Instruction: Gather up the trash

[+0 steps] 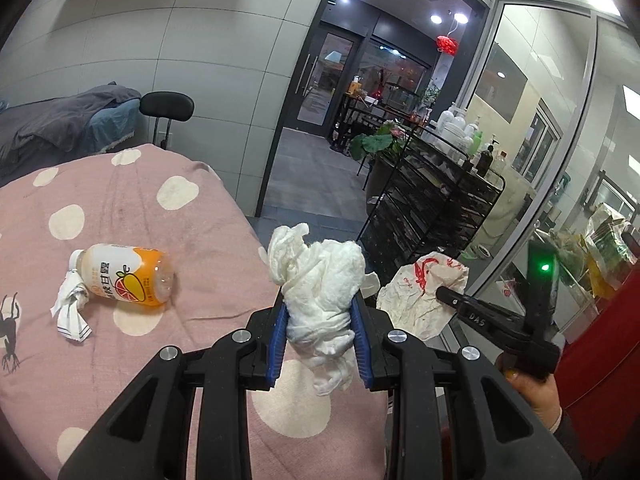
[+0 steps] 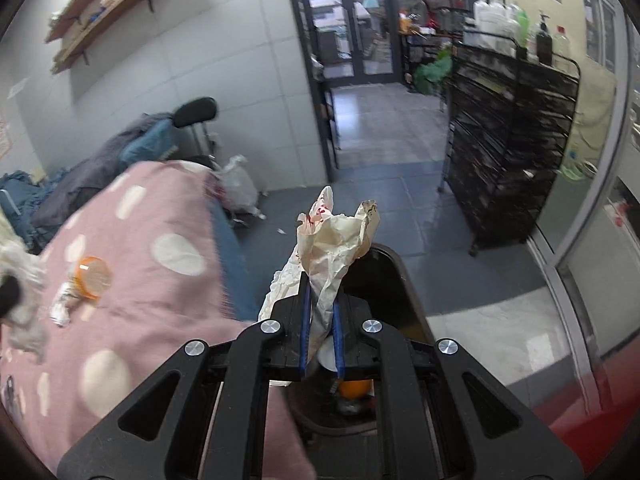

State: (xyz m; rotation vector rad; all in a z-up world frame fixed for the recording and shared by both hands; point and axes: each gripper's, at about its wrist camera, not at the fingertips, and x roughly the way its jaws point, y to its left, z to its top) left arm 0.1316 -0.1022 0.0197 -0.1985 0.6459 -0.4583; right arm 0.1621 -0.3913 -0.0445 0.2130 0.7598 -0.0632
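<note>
l hand-held gripper [image 1: 320, 316] clamped on white tissue wad [image 1: 320, 280], r hand-held gripper [image 2: 321, 312] on crumpled wrapper [image 2: 336, 240]

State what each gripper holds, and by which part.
Left gripper: crumpled white tissue wad, pinched around its lower middle. Right gripper: crumpled red-printed paper wrapper, pinched at its twisted lower end.
</note>
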